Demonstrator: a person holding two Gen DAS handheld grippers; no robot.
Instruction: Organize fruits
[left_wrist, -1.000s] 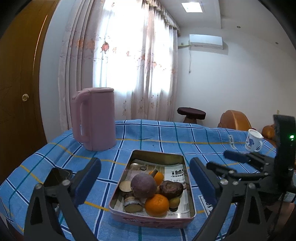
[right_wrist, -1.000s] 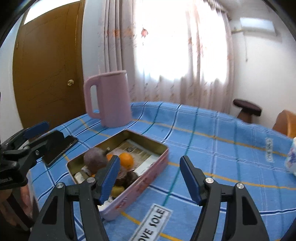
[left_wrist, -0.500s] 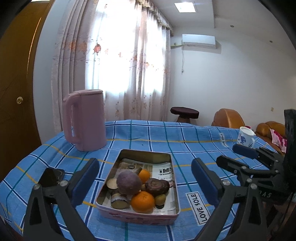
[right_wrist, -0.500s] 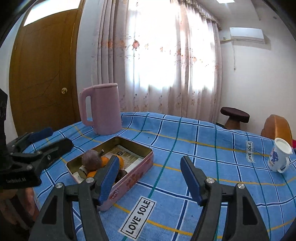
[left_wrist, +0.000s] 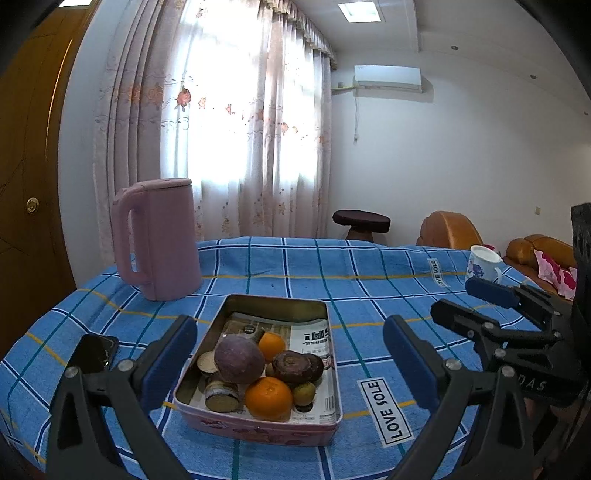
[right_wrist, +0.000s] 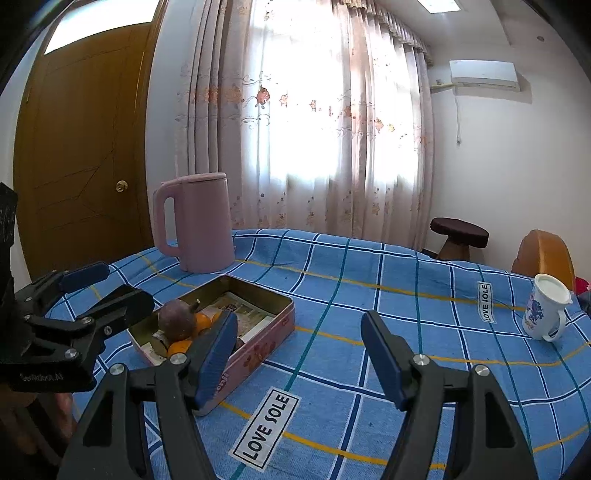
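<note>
- Fruits (left_wrist: 258, 373) are seen piled in the near half of the tin (left_wrist: 273, 302), on newspaper.
- Left gripper (left_wrist: 288, 354) is held just short of the tin, jaws fully spread, nothing gripped.
- Right gripper (right_wrist: 295, 350) is held right of the tin, jaws parted, empty.
- Pink kettle (left_wrist: 159, 240) is noted beyond the tin.

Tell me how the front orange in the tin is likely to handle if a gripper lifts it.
The front orange is round and smooth-skinned, so it may slip or roll between flat pads. It leans against a purple fruit and a small green fruit in the tin, so those will probably shift. It looks firm, likely tolerating a moderate squeeze.
</note>
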